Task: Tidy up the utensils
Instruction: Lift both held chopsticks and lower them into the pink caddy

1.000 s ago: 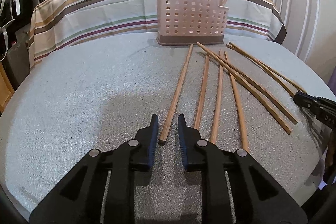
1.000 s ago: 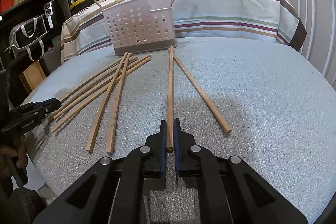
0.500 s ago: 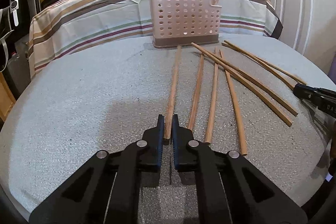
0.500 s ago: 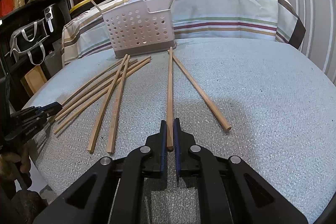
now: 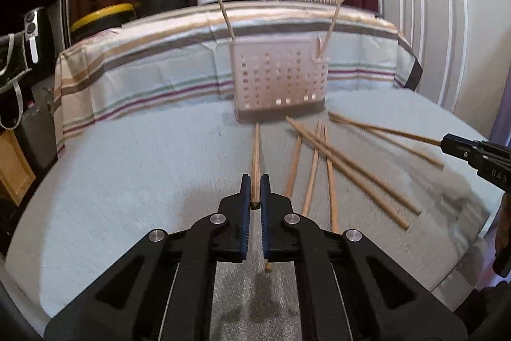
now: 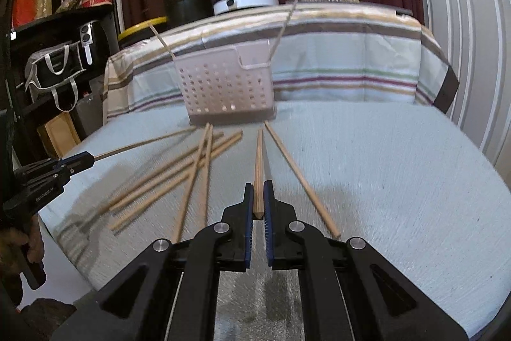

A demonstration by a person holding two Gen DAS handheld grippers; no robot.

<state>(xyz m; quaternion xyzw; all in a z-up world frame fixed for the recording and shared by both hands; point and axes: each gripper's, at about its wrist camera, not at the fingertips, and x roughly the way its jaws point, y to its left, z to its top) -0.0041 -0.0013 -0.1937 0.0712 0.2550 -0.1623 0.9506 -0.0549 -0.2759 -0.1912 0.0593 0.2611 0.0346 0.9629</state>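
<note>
Left tongs (image 5: 255, 192): pinching the near end of one chopstick (image 5: 255, 155), its far tip aimed at the perforated utensil caddy (image 5: 279, 79) straight ahead.
Right tongs (image 6: 259, 197): pressed onto the near end of a second chopstick (image 6: 259, 162), likewise pointed at the caddy (image 6: 226, 85).
Loose chopsticks (image 5: 348, 168): lying crossed on the counter (image 5: 134, 168), just right of the left tongs and left of the right tongs.
Risk of swing: each stick is held only at its end, so the long free part may pivot or slip out under a quick lift.
Risk of knock: a low far tip could strike the caddy wall and shove it, or rake the crossed sticks.
Edges: the counter's curved rim lies near behind both tongs; a dropped stick could roll off.
Open room: bare counter outward of each pair of tongs; two sticks already standing in the caddy narrow its mouth.
</note>
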